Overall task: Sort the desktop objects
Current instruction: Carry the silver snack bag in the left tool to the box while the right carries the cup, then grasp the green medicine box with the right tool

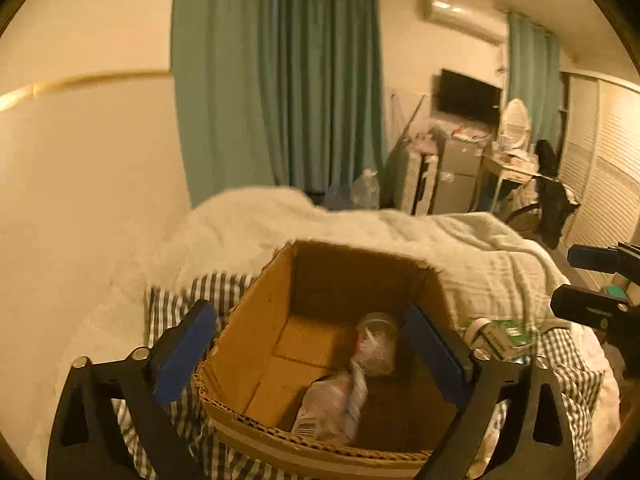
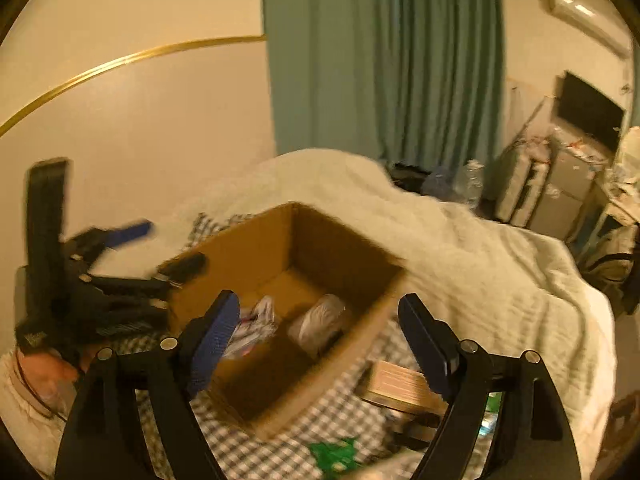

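Observation:
An open cardboard box (image 1: 256,320) stands on a checked cloth on the bed; it also shows in the right wrist view (image 2: 340,252). Inside lie a crumpled plastic bottle (image 1: 332,404) and a clear plastic cup (image 1: 378,344). My left gripper (image 1: 312,352) is open and empty, its jaws spread over the box's near side. My right gripper (image 2: 324,340) is open and empty above the box's right corner. In the left wrist view the right gripper's fingers (image 1: 592,304) show at the right edge. In the right wrist view the left gripper (image 2: 132,256) shows at the box's left.
Right of the box lie a white-capped bottle and green carton (image 1: 500,334), a tan box (image 2: 400,388) and a green wrapper (image 2: 334,454). A white blanket (image 1: 360,224) covers the bed. A wall stands at the left; curtains (image 1: 300,80), a cluttered desk and TV (image 1: 468,96) behind.

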`<state>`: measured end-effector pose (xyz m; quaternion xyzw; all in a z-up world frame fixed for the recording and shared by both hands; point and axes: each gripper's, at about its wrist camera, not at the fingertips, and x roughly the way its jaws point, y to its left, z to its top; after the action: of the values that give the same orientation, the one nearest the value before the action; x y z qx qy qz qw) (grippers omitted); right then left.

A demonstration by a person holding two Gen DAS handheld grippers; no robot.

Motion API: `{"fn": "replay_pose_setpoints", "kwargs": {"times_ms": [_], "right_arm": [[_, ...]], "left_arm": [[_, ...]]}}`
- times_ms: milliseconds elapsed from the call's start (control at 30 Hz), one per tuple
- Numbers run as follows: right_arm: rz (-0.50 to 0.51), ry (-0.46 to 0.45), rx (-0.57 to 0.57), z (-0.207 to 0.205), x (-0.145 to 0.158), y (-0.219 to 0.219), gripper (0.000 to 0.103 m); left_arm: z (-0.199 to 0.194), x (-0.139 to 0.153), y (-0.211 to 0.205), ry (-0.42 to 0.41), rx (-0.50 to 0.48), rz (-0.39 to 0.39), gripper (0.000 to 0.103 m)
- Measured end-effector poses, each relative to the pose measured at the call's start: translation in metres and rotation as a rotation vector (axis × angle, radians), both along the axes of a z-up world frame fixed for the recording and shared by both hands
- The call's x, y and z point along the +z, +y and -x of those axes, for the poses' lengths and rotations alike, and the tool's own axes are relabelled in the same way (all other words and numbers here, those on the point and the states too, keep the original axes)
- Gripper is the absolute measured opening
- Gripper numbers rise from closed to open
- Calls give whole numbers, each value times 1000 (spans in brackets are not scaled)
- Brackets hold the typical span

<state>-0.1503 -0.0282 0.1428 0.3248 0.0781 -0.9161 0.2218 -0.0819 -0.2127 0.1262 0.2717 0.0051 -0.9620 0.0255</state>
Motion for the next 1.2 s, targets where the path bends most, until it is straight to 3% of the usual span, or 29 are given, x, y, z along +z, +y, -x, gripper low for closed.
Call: {"fn": "replay_pose_setpoints", "kwargs": {"times_ms": [267,433,633,800,867,1067,1200], "right_arm": [[13,-14,-186,-45,1,107,86],[45,-84,-306,-62,-25,173,90],[65,-155,-367,-63,-60,218,98],[112,-225,-390,-47,-96,236,99],[124,-250,-397,-37,-111,236,99],[160,-332,-372,12,-157,222,103],[174,-374,-357,47,-181,204,103]], "left_arm": [[-22,13,59,-50,-49,-63,103],[-19,-24,122,-145,-138,-90,103],[1,-86,202,-277,-215,-29,103],[22,-137,228,-346,-201,63,103],[36,-156,223,-377,-199,58,103],[51,-184,218,-398,-238,107,103],[57,-200,221,-393,-265,100,103]]}}
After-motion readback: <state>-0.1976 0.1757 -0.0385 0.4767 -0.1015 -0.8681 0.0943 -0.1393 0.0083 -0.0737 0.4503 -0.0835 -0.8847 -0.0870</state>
